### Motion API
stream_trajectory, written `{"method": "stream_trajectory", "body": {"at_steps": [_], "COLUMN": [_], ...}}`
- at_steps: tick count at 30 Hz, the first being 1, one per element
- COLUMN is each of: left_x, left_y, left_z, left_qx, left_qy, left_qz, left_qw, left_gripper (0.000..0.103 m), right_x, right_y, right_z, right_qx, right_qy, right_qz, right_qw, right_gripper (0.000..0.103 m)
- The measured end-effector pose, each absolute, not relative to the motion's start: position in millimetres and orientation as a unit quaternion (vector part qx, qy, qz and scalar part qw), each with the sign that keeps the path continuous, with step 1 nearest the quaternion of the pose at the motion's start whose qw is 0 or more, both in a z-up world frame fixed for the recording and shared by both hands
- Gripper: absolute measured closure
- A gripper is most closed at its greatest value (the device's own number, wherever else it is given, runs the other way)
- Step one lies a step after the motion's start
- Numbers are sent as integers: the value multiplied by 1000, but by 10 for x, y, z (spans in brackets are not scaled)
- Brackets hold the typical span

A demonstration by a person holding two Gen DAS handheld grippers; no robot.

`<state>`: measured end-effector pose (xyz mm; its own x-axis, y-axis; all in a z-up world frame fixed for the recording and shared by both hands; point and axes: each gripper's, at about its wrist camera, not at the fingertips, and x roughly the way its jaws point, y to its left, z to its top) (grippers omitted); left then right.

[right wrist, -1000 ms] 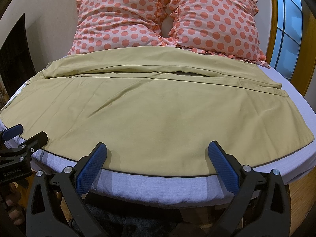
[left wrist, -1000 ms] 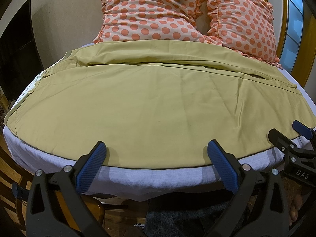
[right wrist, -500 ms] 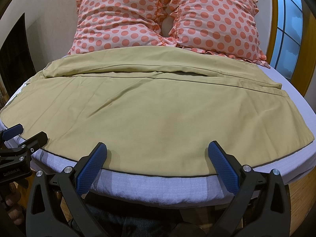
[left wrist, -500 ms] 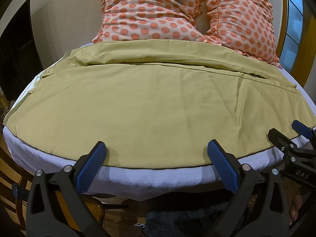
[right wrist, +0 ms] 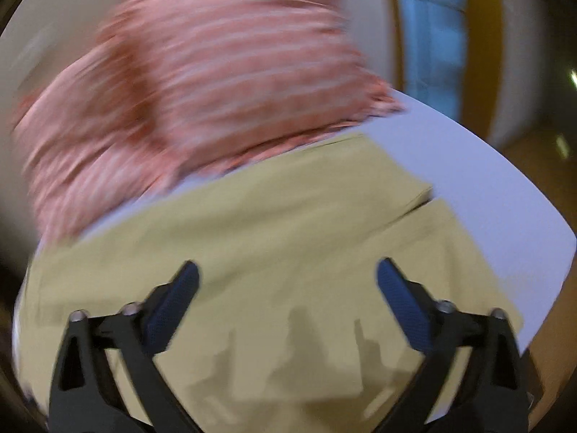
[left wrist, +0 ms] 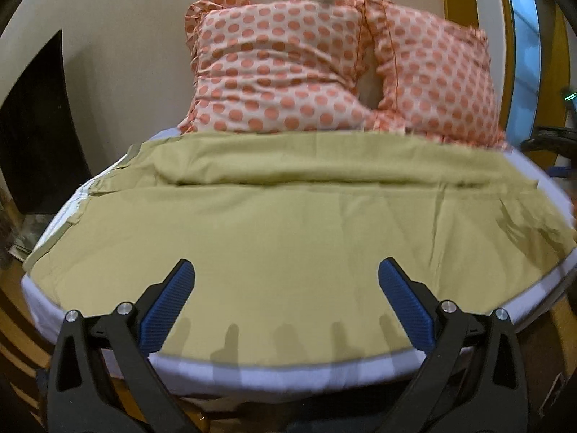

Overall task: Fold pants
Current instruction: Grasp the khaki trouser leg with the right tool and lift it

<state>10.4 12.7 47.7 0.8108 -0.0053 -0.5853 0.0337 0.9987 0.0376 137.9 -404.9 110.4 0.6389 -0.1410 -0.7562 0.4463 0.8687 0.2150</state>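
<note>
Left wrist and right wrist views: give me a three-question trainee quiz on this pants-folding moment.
1. True or false: the left gripper is shut on the pants.
2. What pattern do the pillows carry?
3. The right gripper is: A open above the pants, B clamped on a pillow, C out of view.

Key: 1 false; 2 orange dots; 3 A.
</note>
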Motion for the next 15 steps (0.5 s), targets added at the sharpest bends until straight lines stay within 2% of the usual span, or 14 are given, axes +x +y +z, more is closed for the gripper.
{"method": "stream_trajectory", "body": {"at_steps": [1,2,8,12,13,15], "left_x": [161,201,450,580,609,655], "left_y": [145,150,172,195,197,203], "left_z": [509,531,585,595,595,591], "left_qx": [13,7,-12,-3,-1,-3], "left_qy": [305,302,298,295,294,293], "left_qz": [-17,-24,-45,-42,-43,-51], "left_qw": [952,953,954,954,955,955], "left_gripper": [2,2,2,2,2,2], "right_x": [1602,1738,2874,3304,3367,3463], "right_y": [-4230,-4340,-4827,-4972,-4982,-4926], "right_z": [1072,1033,649,430,396,349], "right_qx": [215,228,301,303,292,238], "right_qy": [405,411,450,459,452,465], "right_qz": [-187,-199,-271,-316,-337,-363], "right_qw": [869,860,796,773,772,772], "right_gripper": [35,37,39,38,40,49]}}
